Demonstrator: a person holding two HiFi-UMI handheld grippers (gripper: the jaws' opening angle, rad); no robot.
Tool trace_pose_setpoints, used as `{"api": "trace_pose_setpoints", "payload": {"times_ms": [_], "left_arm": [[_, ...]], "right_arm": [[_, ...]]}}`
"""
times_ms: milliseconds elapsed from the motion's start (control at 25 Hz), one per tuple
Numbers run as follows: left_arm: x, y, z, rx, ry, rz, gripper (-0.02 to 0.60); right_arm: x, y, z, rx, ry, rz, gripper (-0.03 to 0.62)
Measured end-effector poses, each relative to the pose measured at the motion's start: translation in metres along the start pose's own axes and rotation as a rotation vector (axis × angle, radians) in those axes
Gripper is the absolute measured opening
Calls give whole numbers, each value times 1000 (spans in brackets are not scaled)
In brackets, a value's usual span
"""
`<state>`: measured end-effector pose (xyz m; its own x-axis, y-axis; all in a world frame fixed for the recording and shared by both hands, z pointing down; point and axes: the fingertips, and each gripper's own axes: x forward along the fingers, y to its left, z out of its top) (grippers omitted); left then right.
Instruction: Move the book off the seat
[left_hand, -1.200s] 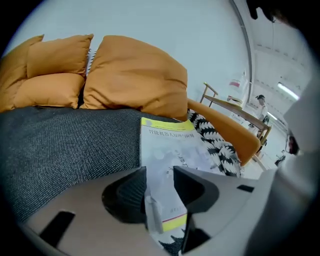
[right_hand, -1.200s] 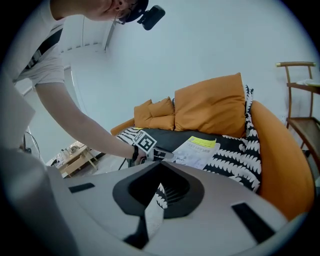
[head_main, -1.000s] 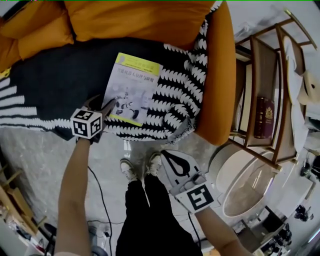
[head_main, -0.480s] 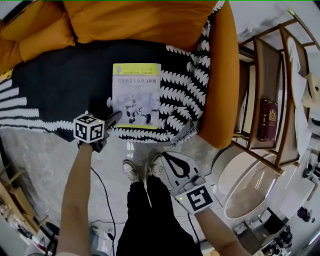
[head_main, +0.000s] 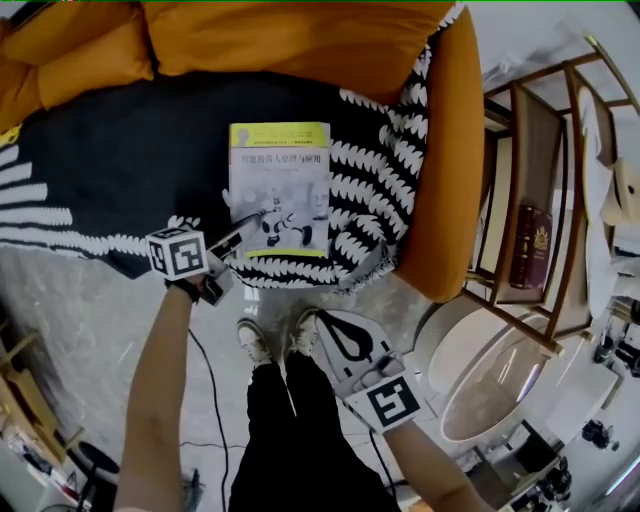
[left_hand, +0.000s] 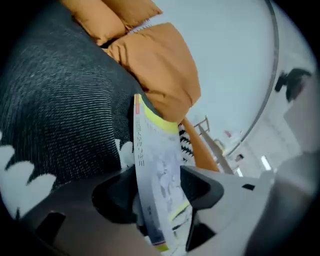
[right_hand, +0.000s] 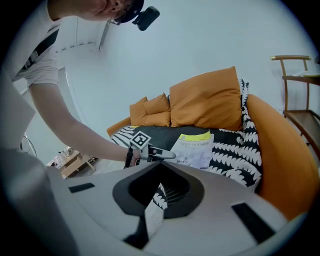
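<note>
Book (head_main: 279, 188), just one, lies on the single patterned throw (head_main: 385, 195).

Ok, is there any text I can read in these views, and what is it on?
Book cover, title line near the top: Chinese characters, too small to read reliably.
Book spine in the left gripper view: more characters, blurred.
Maroon book on the wooden shelf: gold crest, lettering unreadable.
No other legible text.
</note>
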<state>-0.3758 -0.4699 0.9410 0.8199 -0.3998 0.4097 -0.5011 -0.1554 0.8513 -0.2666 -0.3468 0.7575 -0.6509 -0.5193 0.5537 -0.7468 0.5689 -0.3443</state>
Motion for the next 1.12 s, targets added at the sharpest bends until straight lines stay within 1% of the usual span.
{"api": "trace_pose_setpoints", "payload": {"times_ms": [40, 80, 120, 160, 240, 320, 360, 400, 440, 480, 520, 560, 600, 640, 680, 720, 760, 800, 840, 920, 960, 1000, 1080, 1120], "left_arm": [[6, 0, 0, 82, 40, 54, 265], [8, -1, 0, 150, 67, 102, 244], [7, -3, 0, 189, 75, 140, 217], [5, -6, -1, 197, 65, 166, 216], [-2, -13, -8, 144, 17, 185, 199], [-10, -25, -18, 84, -25, 163, 163], [-14, -35, -23, 79, -38, 147, 149], [-17, -42, -28, 88, -47, 140, 150], [-17, -46, -32, 94, -57, 144, 156], [-15, -43, -34, 81, -69, 155, 158], [-12, -34, -36, 44, -81, 167, 158], [-7, -24, -37, -11, -88, 172, 158], [-1, -17, -37, -63, -86, 167, 158], [4, -15, -36, -94, -72, 153, 160], [9, -18, -34, -97, -47, 136, 158], [12, -25, -31, -73, -16, 116, 158], [15, -35, -27, -33, 15, 100, 140], [19, -42, -23, -3, 40, 95, 152], [22, -43, -20, 4, 56, 108, 150], [26, -34, -21, -7, 76, 160, 117], [24, -31, -22, -16, 74, 168, 110], [19, -33, -21, -29, 57, 156, 103], [9, -49, -18, -42, 1, 104, 94], [5, -59, -18, -34, -20, 83, 94]], "right_arm": [[0, 1, -3, 0, 6, -2, 21], [0, 1, -4, 3, 10, -4, 21], [0, 1, -3, 5, 9, -7, 21], [0, 1, -1, 6, 4, -9, 21], [1, 3, 6, -1, -11, -9, 21], [2, 7, 13, -4, -23, -8, 21], [2, 9, 17, 0, -30, -8, 21], [2, 11, 21, 5, -36, -8, 21], [2, 12, 23, 9, -40, -8, 21], [1, 12, 23, 13, -41, -9, 21], [-1, 11, 21, 17, -41, -13, 21], [-2, 10, 18, 22, -38, -17, 21], [-3, 8, 14, 27, -34, -21, 21], [-5, 7, 10, 31, -31, -25, 21], [-6, 7, 7, 35, -28, -27, 21], [-7, 8, 4, 40, -24, -28, 21], [-8, 8, 1, 45, -17, -27, 21], [-9, 9, -2, 47, -11, -25, 21], [-8, 10, -5, 47, -6, -23, 21], [-6, 13, -5, 50, -6, -20, 21], [-5, 17, -2, 52, -15, -15, 21], [-4, 20, 4, 51, -26, -10, 21], [-4, 24, 17, 42, -44, -2, 21], [-5, 25, 21, 38, -48, 0, 21]]}}
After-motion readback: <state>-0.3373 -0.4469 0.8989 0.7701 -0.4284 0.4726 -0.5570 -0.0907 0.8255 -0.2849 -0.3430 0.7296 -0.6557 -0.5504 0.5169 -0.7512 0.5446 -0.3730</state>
